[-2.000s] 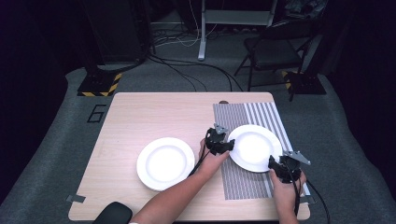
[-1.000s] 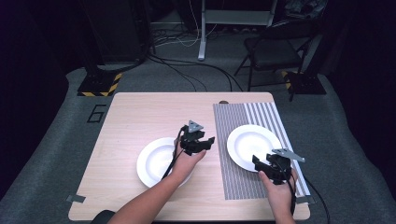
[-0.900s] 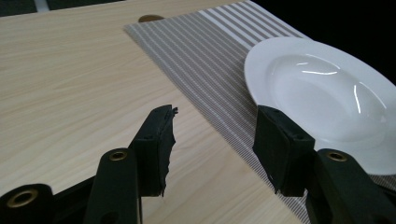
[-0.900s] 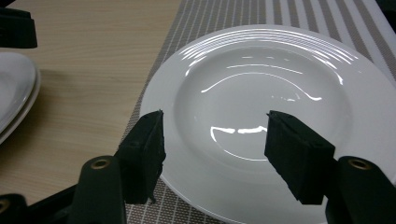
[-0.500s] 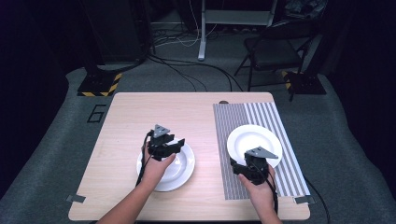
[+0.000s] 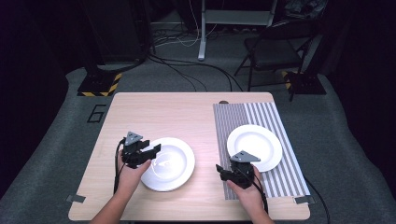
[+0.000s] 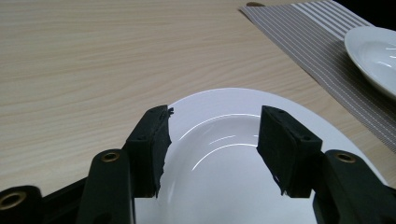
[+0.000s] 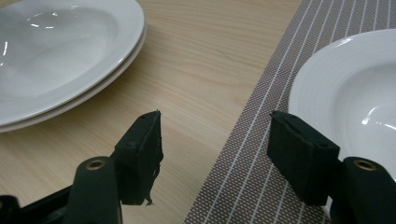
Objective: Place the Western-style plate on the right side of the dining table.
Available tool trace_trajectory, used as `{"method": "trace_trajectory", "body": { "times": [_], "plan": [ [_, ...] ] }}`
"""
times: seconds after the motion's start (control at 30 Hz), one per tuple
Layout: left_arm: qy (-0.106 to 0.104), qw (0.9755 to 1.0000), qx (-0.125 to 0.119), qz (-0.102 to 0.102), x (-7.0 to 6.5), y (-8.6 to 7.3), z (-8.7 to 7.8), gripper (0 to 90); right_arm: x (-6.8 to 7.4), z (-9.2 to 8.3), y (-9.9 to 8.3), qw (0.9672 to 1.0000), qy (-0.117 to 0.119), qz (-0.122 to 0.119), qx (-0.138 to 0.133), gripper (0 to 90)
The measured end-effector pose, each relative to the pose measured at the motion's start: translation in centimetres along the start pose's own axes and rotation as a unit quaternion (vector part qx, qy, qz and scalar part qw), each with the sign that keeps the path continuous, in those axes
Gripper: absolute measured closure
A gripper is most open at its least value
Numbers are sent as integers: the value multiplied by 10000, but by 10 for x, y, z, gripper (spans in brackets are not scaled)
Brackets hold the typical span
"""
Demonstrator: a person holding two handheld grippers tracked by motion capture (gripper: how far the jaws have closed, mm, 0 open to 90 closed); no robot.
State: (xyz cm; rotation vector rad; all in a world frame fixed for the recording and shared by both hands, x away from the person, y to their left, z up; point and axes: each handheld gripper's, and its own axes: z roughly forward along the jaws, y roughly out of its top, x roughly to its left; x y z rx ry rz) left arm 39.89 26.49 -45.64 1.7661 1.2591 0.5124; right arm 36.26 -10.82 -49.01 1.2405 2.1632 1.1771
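Left tool (image 6: pixel 150 150) gapes empty over stacked white round plates (image 6: pixel 168 164), having just widened; right tool (image 6: pixel 225 171) open, empty, beside white plate (image 6: pixel 255 145) on grey striped placemat (image 6: pixel 280 179)

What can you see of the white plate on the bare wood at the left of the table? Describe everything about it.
The white plate is round, glossy and ceramic-looking, with a broad flat rim and a shallow well that catches light. The right gripper view shows two rims, one on the other: it tops a stack of two. It lies flat on the wooden table, clear of the striped mat. The left gripper hovers open over its near edge; contact is unclear.
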Motion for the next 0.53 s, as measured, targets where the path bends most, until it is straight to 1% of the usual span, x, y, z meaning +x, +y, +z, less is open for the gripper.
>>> {"method": "trace_trajectory", "body": {
  "times": [0.03, 0.07, 0.13, 0.2, 0.27, 0.33, 0.43, 0.5, 0.53],
  "plan": [
    [-15, 10000, 20, -12, 4, -2, 0, 423, 1, 0, -1, 10000, -7, -20, -1, 349],
    [-6, 10000, 3, -16, 7, -4, 0, 409, 2, 0, -2, 10000, 74, -5, -23, 349],
    [53, 10000, -29, -48, 13, -8, 1, 405, 2, 1, -2, 9999, 113, 10, -17, 349],
    [134, 9999, -28, -18, 19, -12, 1, 405, 3, 2, -4, 9999, 164, -12, -6, 349],
    [131, 9999, 37, -69, 26, -15, 1, 397, 4, 4, -5, 9998, 188, -53, 13, 349],
    [175, 9997, -46, -152, 32, -17, 0, 388, 5, 6, -6, 9997, 203, -135, 50, 349],
    [201, 9994, -61, -268, 39, -19, 0, 377, 7, 7, -8, 9995, 215, -237, 79, 348],
    [231, 9993, -71, -279, 43, -19, 0, 375, 8, 8, -8, 9994, 219, -271, 79, 348],
    [314, 9991, -89, -254, 46, -19, 0, 373, 8, 8, -8, 9993, 225, -289, 87, 346]
  ]
}}
